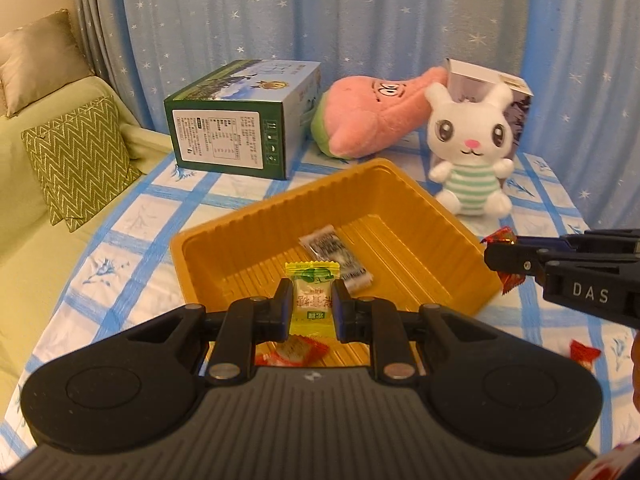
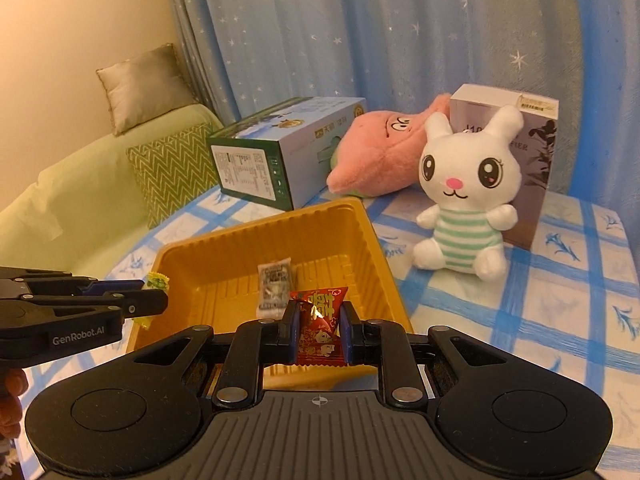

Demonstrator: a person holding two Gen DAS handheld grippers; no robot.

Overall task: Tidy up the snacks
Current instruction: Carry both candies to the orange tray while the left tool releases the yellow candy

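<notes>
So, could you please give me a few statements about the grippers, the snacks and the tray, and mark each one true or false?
1. The left gripper is shut on a yellow-green candy. True.
2. The right gripper is empty. False: it is shut on a red candy.
3. The yellow tray already holds a clear-wrapped snack. True.
4. The white bunny toy sits inside the tray. False: it sits on the checked tablecloth beside it.
5. The green box stands behind the tray. True.
</notes>
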